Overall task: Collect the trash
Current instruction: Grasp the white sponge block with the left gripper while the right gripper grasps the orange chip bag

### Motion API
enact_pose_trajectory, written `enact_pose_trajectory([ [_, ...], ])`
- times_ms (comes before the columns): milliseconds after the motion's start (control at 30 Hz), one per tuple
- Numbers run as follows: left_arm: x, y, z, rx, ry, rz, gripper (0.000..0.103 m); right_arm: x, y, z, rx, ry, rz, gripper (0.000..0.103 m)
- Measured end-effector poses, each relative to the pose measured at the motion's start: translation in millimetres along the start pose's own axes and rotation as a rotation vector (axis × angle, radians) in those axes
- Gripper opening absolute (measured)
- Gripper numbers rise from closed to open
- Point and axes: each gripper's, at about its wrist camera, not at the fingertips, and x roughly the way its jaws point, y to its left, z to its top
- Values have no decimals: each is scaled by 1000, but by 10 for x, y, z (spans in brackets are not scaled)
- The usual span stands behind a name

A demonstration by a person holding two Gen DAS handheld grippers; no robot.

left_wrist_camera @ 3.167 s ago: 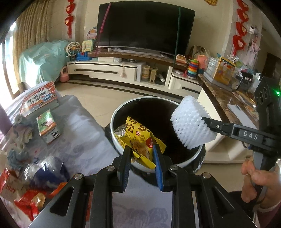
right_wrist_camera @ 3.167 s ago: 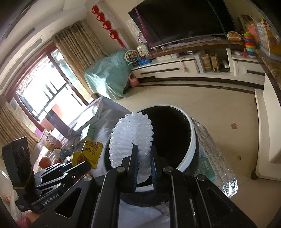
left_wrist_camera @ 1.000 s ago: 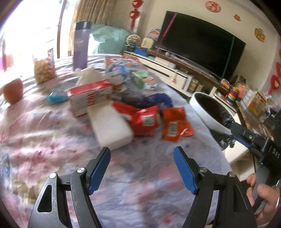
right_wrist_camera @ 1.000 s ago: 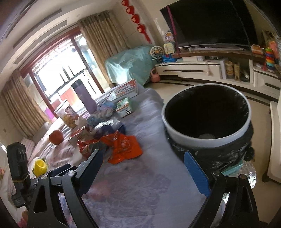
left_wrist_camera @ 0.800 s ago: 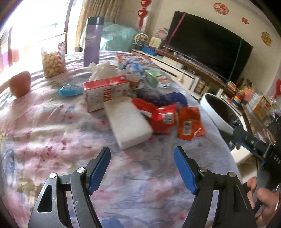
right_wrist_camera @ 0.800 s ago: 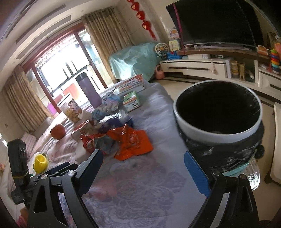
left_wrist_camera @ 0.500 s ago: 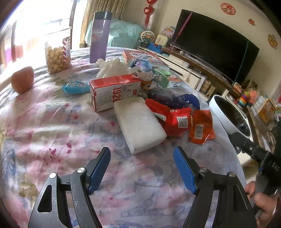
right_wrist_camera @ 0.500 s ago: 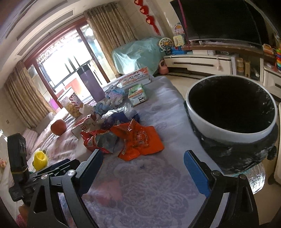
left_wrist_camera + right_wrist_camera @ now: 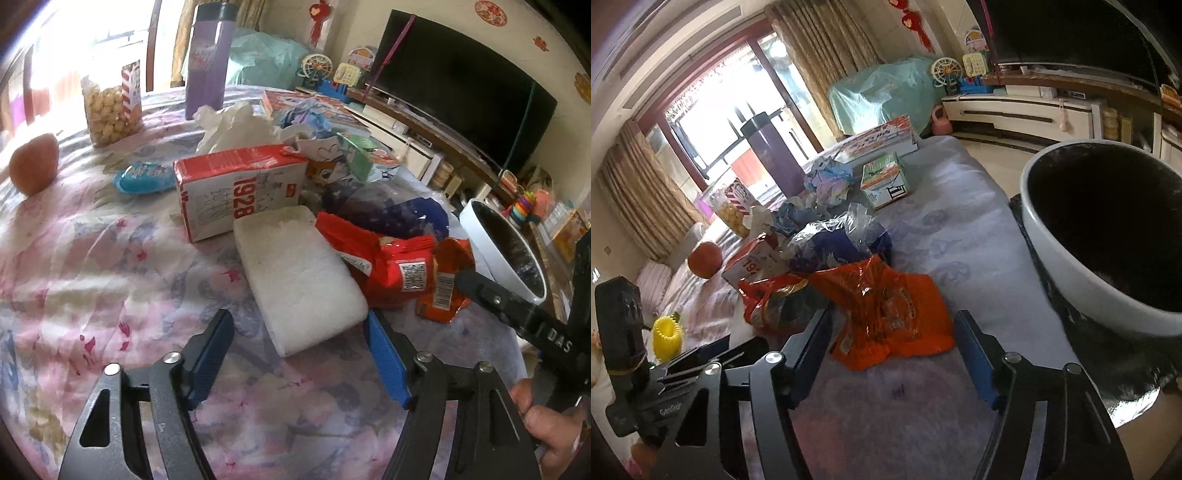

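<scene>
My left gripper (image 9: 299,354) is open and empty, just short of a white foam block (image 9: 299,277) on the flowered tablecloth. Beside the block lie a red snack bag (image 9: 384,266), an orange wrapper (image 9: 447,280) and a red-and-white carton (image 9: 236,192). My right gripper (image 9: 892,354) is open and empty, its jaws either side of the near edge of the orange wrapper (image 9: 890,306). The black-lined trash bin (image 9: 1108,236) stands at the table's right edge; it also shows in the left wrist view (image 9: 506,254).
Behind the trash sit a blue bag (image 9: 402,214), crumpled tissue (image 9: 232,125), a green carton (image 9: 886,181), a purple bottle (image 9: 207,59), a snack jar (image 9: 110,103), an orange fruit (image 9: 33,162) and a yellow toy (image 9: 666,336). The right gripper's arm (image 9: 517,314) crosses the left view.
Both grippers dropped their trash into the bin, opened and swung back over the table. The left has closed in on the foam block, the right on the orange wrapper.
</scene>
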Motion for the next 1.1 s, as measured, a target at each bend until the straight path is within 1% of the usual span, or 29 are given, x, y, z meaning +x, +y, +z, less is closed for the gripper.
enact_pose_trajectory([
  [33, 8, 8, 2, 1, 1, -15, 57, 21, 7, 9, -5, 2, 0, 58],
  [67, 12, 4, 1, 7, 0, -25, 53, 50, 18, 20, -12, 8, -1, 52],
  [100, 7, -8, -1, 21, -4, -25, 50, 73, 27, 24, -17, 15, 1, 41],
  [133, -3, -18, -7, 32, -11, -19, 48, 76, 37, 22, -22, 13, 4, 34],
  [167, -13, -19, -21, 38, -15, -16, 48, 66, 47, 24, -29, 9, 6, 29],
  [200, -23, -15, -35, 41, -19, -13, 47, 54, 64, 17, -37, 6, 12, 18],
  [233, -37, 0, -48, 38, -21, -12, 47, 50, 77, 7, -43, 8, 20, 14],
  [333, -111, 50, -95, 26, -32, -9, 46, 9, 106, -36, -43, 7, 34, 9],
  [567, -365, 144, -218, 23, -59, -4, 45, -145, 107, -119, -26, -2, 47, 9],
  [733, -523, 37, -350, 55, -59, -29, 45, -293, 74, -175, -14, -16, 46, 9],
  [1100, -680, -389, -481, 145, -38, -133, 45, -635, -99, -259, 27, -61, 13, 9],
])
